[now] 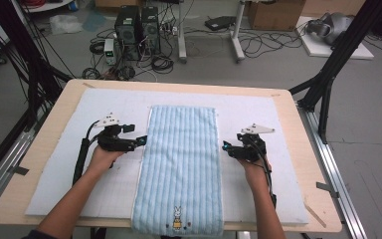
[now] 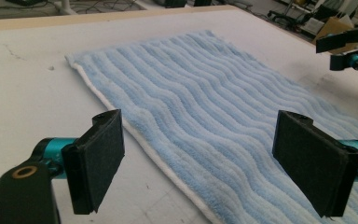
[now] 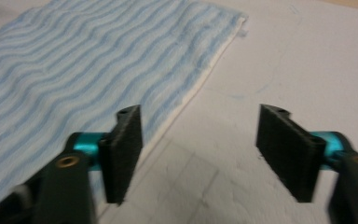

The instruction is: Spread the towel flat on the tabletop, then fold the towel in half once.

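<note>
High view, towel: the towel (image 1: 181, 164) lies flat and lengthwise down the middle of the white pad (image 1: 54, 169) on the bench (image 1: 40, 149), its near end hanging just over the front edge; spread like this, both long edges are free to be taken, probably for a fold.
High view, grippers: the left gripper (image 1: 140, 141) sits just beside the towel's left edge and the right gripper (image 1: 226, 146) just beside its right edge, both at mid-length and pointing inward.
Left gripper view: jaws stand wide apart and hold nothing; the towel (image 2: 223, 112) edge runs between them, the far jaw over the cloth, the near one over the pad.
Right gripper view: jaws wide open and empty; the towel (image 3: 74, 70) edge passes by the left jaw, with the bare pad (image 3: 284, 60) between the jaws.
</note>
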`<move>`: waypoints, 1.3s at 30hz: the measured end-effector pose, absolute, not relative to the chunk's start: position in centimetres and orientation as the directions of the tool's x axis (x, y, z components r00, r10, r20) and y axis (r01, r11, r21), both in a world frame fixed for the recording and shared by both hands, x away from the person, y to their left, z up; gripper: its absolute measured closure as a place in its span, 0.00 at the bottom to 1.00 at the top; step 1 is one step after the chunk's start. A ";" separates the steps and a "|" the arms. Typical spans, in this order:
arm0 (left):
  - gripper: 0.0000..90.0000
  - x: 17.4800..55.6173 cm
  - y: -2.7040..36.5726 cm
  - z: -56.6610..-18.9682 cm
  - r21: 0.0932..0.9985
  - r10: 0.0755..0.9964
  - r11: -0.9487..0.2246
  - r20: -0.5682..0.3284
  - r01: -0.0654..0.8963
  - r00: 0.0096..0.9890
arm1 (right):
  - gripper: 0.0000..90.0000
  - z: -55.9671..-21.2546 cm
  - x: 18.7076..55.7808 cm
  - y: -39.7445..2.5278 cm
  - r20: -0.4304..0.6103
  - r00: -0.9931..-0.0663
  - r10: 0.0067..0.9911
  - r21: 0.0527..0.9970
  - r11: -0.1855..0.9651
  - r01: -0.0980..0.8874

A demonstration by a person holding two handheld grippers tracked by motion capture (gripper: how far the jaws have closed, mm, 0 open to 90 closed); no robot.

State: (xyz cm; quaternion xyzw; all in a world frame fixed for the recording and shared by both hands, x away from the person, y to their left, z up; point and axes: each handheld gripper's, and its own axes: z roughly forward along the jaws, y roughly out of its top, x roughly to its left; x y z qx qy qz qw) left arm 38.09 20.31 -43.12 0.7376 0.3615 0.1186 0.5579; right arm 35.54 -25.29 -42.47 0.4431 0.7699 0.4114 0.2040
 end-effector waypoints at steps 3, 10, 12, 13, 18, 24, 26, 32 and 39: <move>0.19 37.5 20.5 -42.9 0.916 0.658 -0.111 -0.223 0.385 0.719 | 0.14 -42.3 34.3 -25.7 0.028 -0.533 0.846 0.827 0.280 0.488; 0.19 36.5 20.9 -42.8 0.929 0.663 -0.108 -0.198 0.353 0.722 | 0.13 -41.9 33.0 -26.1 -0.015 -0.538 0.843 0.859 0.286 0.424; 0.19 36.4 21.1 -42.7 0.932 0.669 -0.101 -0.196 0.348 0.718 | 0.13 -41.7 32.9 -26.2 -0.023 -0.537 0.843 0.865 0.286 0.412; 0.19 36.4 21.2 -42.6 0.932 0.671 -0.094 -0.200 0.349 0.714 | 0.13 -41.7 32.9 -26.2 -0.025 -0.533 0.846 0.869 0.282 0.407; 0.20 36.2 21.3 -42.7 0.930 0.680 -0.093 -0.200 0.354 0.706 | 0.13 -41.6 33.0 -26.5 -0.014 -0.498 0.867 0.875 0.251 0.413; 0.20 36.2 20.8 -43.0 0.928 0.678 -0.105 -0.196 0.358 0.708 | 0.13 -41.7 32.9 -26.3 -0.017 -0.509 0.861 0.864 0.268 0.426; 0.20 36.3 20.8 -43.1 0.927 0.682 -0.104 -0.197 0.360 0.704 | 0.13 -41.8 33.0 -26.3 -0.024 -0.517 0.856 0.863 0.278 0.421; 0.21 36.3 21.2 -43.0 0.924 0.688 -0.091 -0.212 0.372 0.694 | 0.13 -41.9 33.1 -26.4 -0.008 -0.508 0.861 0.864 0.262 0.430; 0.22 36.6 21.5 -43.3 0.918 0.697 -0.074 -0.232 0.390 0.679 | 0.13 -41.9 33.1 -26.4 0.006 -0.501 0.866 0.864 0.247 0.438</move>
